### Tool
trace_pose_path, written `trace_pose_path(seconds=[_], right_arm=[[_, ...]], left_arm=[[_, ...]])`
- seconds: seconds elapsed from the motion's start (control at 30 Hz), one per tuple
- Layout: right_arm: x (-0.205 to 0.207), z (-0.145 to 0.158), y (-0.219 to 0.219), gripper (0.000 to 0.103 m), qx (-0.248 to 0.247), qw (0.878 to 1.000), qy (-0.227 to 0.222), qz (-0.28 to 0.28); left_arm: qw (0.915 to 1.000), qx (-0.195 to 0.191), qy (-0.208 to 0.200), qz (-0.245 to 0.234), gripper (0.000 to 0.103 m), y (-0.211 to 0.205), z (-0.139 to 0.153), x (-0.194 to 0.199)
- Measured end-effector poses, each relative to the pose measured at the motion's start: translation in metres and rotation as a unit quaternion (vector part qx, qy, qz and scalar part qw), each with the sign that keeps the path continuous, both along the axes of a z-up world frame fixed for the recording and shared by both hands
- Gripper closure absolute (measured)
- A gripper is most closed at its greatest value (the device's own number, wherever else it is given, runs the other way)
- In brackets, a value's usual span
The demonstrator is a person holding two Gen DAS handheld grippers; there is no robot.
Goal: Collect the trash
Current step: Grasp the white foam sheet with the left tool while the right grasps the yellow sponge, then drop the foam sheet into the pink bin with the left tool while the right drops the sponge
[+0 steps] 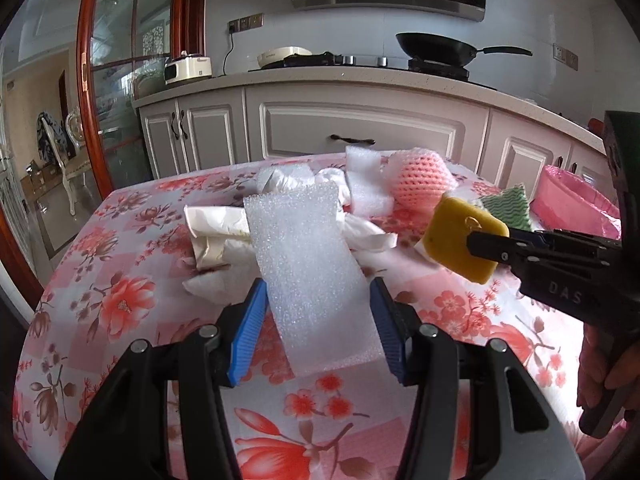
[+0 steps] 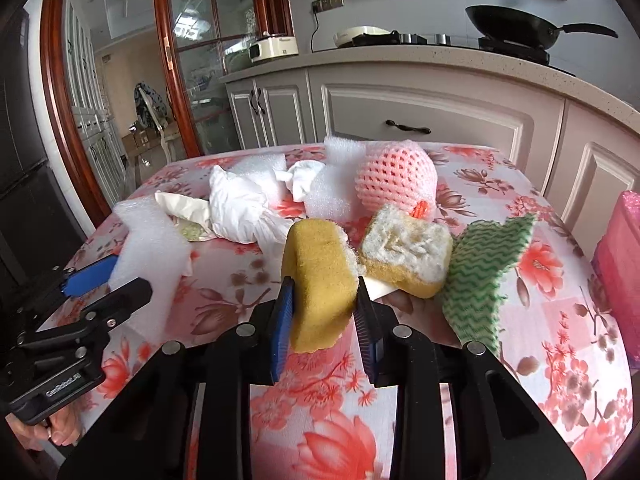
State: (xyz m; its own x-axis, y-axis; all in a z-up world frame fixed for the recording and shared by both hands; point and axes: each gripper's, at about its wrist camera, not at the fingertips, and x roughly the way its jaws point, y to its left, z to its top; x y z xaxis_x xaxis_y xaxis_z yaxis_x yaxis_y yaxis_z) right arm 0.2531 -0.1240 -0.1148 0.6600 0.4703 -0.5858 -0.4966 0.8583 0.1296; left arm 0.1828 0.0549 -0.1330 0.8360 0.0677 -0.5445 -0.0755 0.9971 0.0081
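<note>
My left gripper (image 1: 318,312) is shut on a white foam sheet (image 1: 308,264), its blue pads pressing both long edges; the sheet sticks up and forward above the table. My right gripper (image 2: 324,314) is shut on a yellow sponge (image 2: 320,268), held off the floral tablecloth (image 2: 520,360). In the left wrist view the same sponge (image 1: 460,240) hangs at the right gripper's tip. More trash lies behind: a second sponge (image 2: 408,256), a green wavy cloth (image 2: 484,272), a pink foam net (image 2: 394,180), crumpled white wrapping (image 2: 240,208) and a white foam block (image 2: 332,188).
A pink-lined bin (image 1: 572,200) stands at the table's right edge. Grey kitchen cabinets (image 1: 360,132) run close behind the table, with a black pan (image 1: 436,46) on the hob. A glass door with a wooden frame (image 1: 86,80) is to the left.
</note>
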Motion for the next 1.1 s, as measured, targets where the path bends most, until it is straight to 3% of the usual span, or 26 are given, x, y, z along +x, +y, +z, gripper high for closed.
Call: trace_pose_path(seconds=[0.63, 0.93, 1.1], right_arm=[[-0.051, 0.041, -0.098, 0.074, 0.041, 0.994, -0.059, -0.080], [-0.061, 0.055, -0.164, 0.074, 0.056, 0.983, -0.083, -0.157], [-0.057, 0.065, -0.207, 0.074, 0.055, 0.971, -0.097, -0.211]], left_arm=[[0.9941, 0.004, -0.041, -0.100, 0.052, -0.085, 0.048, -0.012], [0.9839, -0.010, -0.042, -0.173, 0.052, -0.142, 0.065, 0.010], [0.9737, -0.017, -0.045, -0.223, 0.052, -0.186, 0.075, 0.036]])
